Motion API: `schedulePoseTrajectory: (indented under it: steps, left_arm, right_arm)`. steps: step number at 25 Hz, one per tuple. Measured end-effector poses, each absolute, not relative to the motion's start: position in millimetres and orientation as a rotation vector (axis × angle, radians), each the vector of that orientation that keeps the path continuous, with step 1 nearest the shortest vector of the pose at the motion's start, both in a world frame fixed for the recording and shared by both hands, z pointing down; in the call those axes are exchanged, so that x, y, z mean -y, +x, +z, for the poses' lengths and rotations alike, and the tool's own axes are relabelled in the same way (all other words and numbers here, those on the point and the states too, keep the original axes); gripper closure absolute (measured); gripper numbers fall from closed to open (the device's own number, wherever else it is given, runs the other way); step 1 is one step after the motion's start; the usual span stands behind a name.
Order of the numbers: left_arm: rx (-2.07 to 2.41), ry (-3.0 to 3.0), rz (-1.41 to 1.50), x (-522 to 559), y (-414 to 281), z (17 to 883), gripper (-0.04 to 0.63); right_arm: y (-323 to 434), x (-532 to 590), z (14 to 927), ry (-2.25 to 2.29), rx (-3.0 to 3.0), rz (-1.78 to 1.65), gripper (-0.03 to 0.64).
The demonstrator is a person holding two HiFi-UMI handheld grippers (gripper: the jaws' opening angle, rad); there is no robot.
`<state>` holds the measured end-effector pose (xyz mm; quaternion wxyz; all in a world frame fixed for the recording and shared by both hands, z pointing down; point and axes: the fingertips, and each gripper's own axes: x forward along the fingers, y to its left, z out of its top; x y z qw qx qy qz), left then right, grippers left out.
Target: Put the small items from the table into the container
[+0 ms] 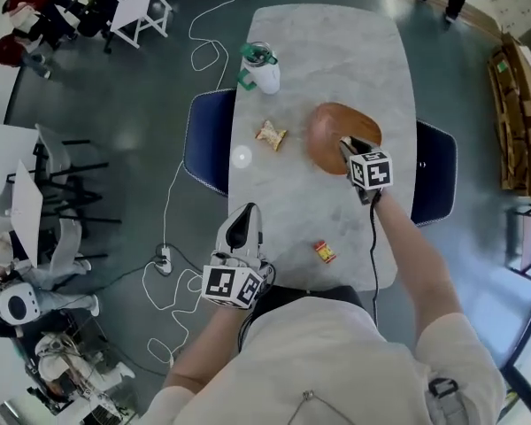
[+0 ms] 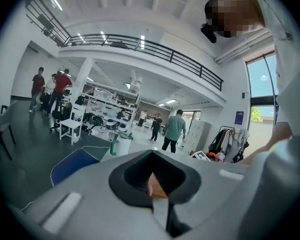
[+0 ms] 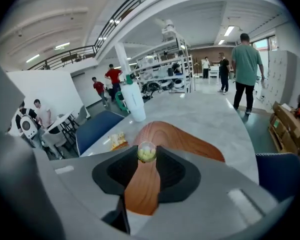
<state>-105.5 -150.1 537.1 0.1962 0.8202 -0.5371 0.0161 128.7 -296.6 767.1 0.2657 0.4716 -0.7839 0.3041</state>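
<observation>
Gripping a small clear ball [image 3: 146,152] in its tips, the right claw [image 1: 349,146] hangs over the wooden bowl [image 1: 327,127]. The left claw [image 1: 244,212] is closed and empty; a snack wrapper [image 1: 271,135] lies ahead of it, a red packet [image 1: 325,251] to its right.

The table [image 1: 336,42] looks like pale marbled stone, smooth and faintly shiny. The bowl [image 1: 332,131] is smooth, grained wood; the little ball [image 3: 146,152] is clear glossy plastic.
</observation>
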Motion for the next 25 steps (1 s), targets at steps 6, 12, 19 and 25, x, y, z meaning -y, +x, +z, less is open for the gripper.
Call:
schedulePoseTrajectory:
  steps: [6,12,19,25]
  left_arm:
    - [1.591,2.174,0.085,132,-134,562,0.591]
    - [1.653,2.091,0.089,115,-161,588,0.591]
    - [1.655,2.052,0.122,111,-175,593,0.591]
    - [1.613,2.089,0.116,114,-170,597,0.591]
  right_arm:
    - [123,321,835,1.128,1.942,0.800,0.476]
    - [125,332,881,0.976,1.747,0.863,0.476]
    - [126,330,901,0.941,1.662,0.888,0.468]
    - [131,330,890,1.004,1.660,0.866,0.462]
